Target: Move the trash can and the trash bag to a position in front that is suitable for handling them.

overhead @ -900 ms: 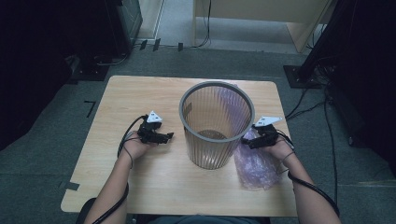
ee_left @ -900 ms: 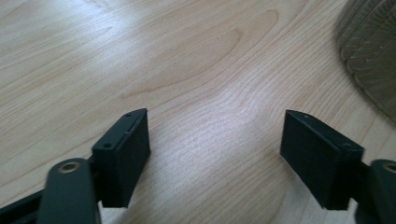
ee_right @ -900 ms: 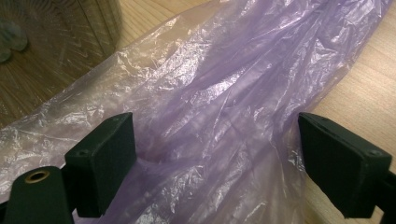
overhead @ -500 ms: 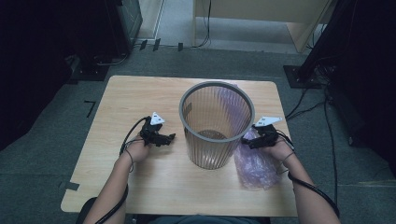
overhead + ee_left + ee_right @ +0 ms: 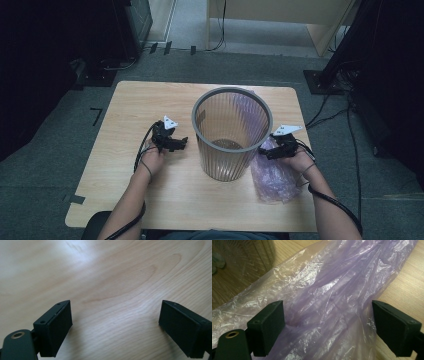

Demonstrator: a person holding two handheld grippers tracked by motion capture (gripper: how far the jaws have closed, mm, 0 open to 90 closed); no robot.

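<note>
Grey carpet surrounds a light wooden table, with dark equipment racks at the left and right edges of the high view and cables trailing across the floor behind. On the left of the tabletop, the person's left hand holds the left gripper, which points toward the middle of the table and sits just beside the waste bin without touching it; in the left gripper view its two black jaws stand spread wide over bare wood grain, with nothing between them. At the centre stands the translucent ribbed waste bin, upright, its grey rim round and its floor visible through the open top. A bit of purple film shows through its far wall. To the right of the bin lies the purple plastic bag, crumpled flat on the wood, one edge reaching the foot of the bin. The right hand rests over the bag and holds the right gripper, aimed toward the bin's lower wall. In the right gripper view its jaws are likewise spread apart above the bag, the wrinkled film lying beneath and between them but not pinched, and the bin's ribbed side fills the upper left corner.
</note>
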